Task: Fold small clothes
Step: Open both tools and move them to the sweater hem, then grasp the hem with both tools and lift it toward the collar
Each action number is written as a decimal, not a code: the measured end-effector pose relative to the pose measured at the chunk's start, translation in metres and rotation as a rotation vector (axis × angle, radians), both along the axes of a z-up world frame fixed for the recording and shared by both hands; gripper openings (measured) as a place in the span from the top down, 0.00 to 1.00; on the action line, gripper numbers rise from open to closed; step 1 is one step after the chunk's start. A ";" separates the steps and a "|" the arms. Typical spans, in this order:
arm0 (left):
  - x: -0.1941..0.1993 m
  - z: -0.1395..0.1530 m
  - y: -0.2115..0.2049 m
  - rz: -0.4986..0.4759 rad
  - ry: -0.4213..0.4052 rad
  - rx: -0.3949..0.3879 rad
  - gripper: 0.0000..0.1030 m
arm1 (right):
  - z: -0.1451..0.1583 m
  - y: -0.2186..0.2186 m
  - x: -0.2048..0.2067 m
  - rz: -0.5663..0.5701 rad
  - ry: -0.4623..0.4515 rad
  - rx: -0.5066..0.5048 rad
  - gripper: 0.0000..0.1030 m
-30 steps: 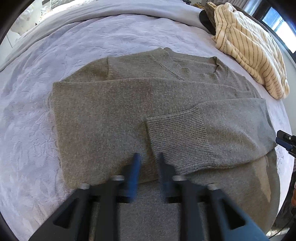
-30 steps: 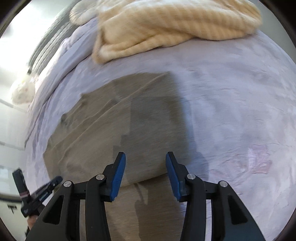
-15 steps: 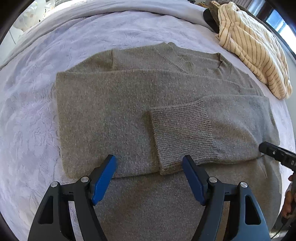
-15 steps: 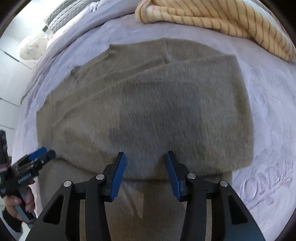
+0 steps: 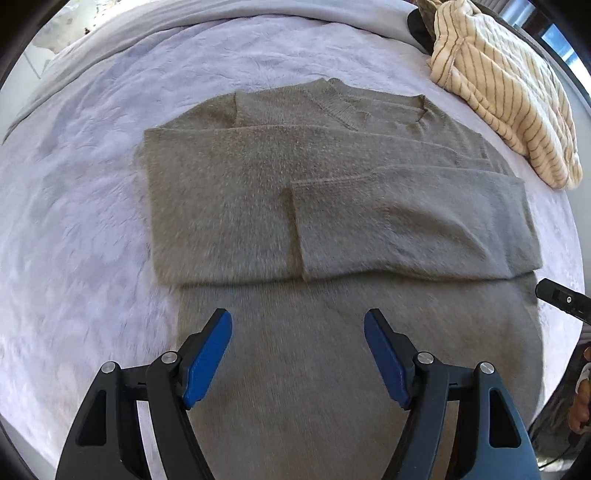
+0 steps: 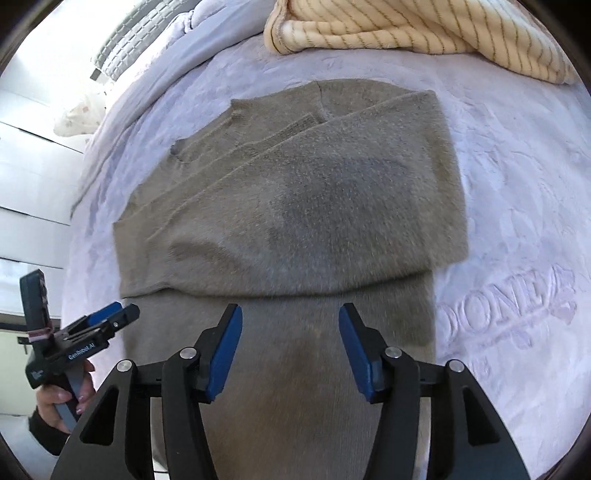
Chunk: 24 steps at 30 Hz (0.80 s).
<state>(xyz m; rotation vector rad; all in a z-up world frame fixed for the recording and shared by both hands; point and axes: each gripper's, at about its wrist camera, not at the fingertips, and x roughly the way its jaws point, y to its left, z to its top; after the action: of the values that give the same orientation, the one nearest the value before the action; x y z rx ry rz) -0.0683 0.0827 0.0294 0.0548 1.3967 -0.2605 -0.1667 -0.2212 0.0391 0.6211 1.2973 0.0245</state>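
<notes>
A grey knit sweater point(image 5: 332, 206) lies flat on the lilac bedspread point(image 5: 81, 206), both sleeves folded across its chest, the ribbed cuff point(image 5: 295, 229) of the upper sleeve near the middle. It also shows in the right wrist view point(image 6: 295, 206). My left gripper point(image 5: 297, 350) is open and empty, above the sweater's lower body, short of the sleeves. My right gripper point(image 6: 290, 339) is open and empty over the lower body near the sweater's right side. The left gripper also appears at the left of the right wrist view point(image 6: 107, 317), a hand on its handle.
A cream striped garment point(image 5: 509, 92) lies heaped at the bed's far right; it also shows in the right wrist view point(image 6: 424, 29). A grey pillow point(image 6: 133, 40) sits at the head of the bed. The bedspread point(image 6: 517, 184) carries embossed lettering.
My left gripper went from nearly shut at the cuff to wide open and drew back toward the hem. My right gripper opened wider and swung over the sweater's lower body.
</notes>
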 end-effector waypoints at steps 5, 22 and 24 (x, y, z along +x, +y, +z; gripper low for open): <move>-0.024 0.022 0.006 0.080 -0.019 0.002 0.04 | 0.015 -0.007 -0.006 0.014 -0.001 0.049 0.42; -0.097 0.043 0.026 0.145 -0.027 0.045 0.00 | 0.039 -0.002 -0.047 0.020 -0.059 0.131 0.33; -0.108 0.044 0.032 0.134 -0.030 0.048 0.00 | 0.042 -0.001 -0.058 0.010 -0.071 0.115 0.33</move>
<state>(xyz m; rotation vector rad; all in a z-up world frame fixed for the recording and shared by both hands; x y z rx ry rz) -0.1765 0.1144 0.0732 0.0042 1.3705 -0.1147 -0.2246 -0.2218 0.0812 0.7063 1.2366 0.1293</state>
